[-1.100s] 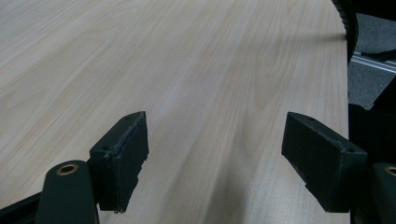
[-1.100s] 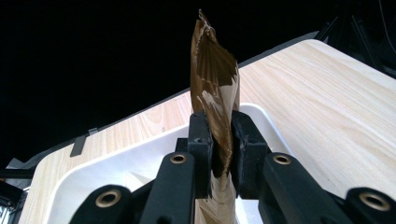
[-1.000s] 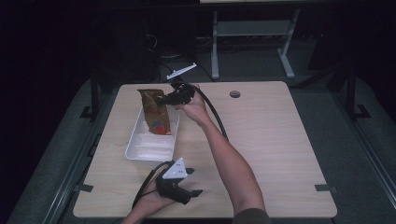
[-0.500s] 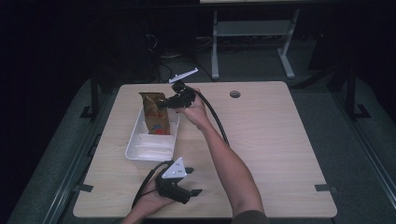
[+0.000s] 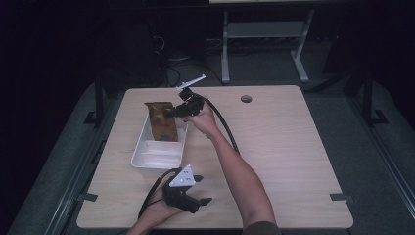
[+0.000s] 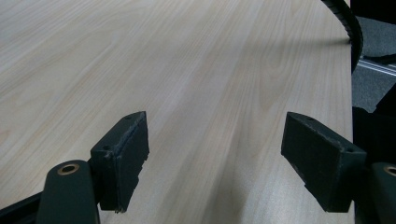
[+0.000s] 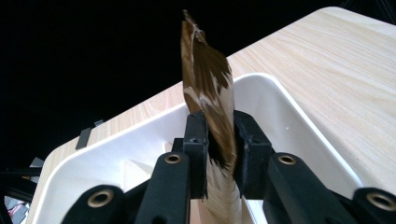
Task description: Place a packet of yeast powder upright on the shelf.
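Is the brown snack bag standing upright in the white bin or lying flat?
Upright. The brown snack bag stands on end at the far end of the white bin, its top above the rim, between the right gripper pads.

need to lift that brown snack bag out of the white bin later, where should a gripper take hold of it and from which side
Grip the brown snack bag by its flat upper edge, coming from the side of the white bin toward the table's middle. It stands upright and thin, so jaws can straddle it, as the right gripper does now, its jaws just easing apart.
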`<state>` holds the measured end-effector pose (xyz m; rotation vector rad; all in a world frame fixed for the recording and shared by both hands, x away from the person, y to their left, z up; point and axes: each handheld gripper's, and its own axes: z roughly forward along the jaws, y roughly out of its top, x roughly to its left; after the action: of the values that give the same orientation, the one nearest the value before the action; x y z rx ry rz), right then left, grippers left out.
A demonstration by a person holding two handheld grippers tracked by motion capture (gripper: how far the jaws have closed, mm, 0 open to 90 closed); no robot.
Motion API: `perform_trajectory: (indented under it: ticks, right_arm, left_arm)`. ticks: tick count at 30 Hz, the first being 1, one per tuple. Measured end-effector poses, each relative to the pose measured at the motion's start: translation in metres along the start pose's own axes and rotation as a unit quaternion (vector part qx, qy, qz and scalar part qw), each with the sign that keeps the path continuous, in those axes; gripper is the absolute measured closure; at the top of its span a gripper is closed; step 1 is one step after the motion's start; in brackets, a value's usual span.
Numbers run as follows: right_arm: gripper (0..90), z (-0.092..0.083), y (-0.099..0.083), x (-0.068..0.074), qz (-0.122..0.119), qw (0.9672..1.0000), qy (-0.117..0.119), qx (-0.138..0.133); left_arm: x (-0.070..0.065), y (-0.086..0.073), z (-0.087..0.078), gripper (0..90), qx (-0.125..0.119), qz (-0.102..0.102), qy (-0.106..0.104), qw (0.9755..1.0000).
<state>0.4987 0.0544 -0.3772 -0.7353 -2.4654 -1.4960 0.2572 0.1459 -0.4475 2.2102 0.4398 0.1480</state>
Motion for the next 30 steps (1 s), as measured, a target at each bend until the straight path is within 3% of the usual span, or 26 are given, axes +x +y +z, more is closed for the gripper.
perform_trajectory:
  ticks: [15, 21, 30]
  right_arm:
    - [57.9, -0.006, -0.005, 0.0, 0.005, 0.9999, -0.011, -0.001]
    - [53.8, -0.02, -0.01, -0.004, 0.016, 0.9998, -0.005, -0.004]
    - [51.8, -0.039, -0.02, -0.006, 0.02, 0.9997, -0.016, -0.005]
  left_arm:
    - [-0.001, 0.001, 0.001, 22.9, 0.0, -0.001, -0.006, 1.0]
    - [0.0, 0.0, 0.001, 22.9, 0.0, -0.002, -0.003, 1.0]
    - [0.001, 0.0, 0.001, 22.9, 0.002, -0.002, -0.001, 1.0]
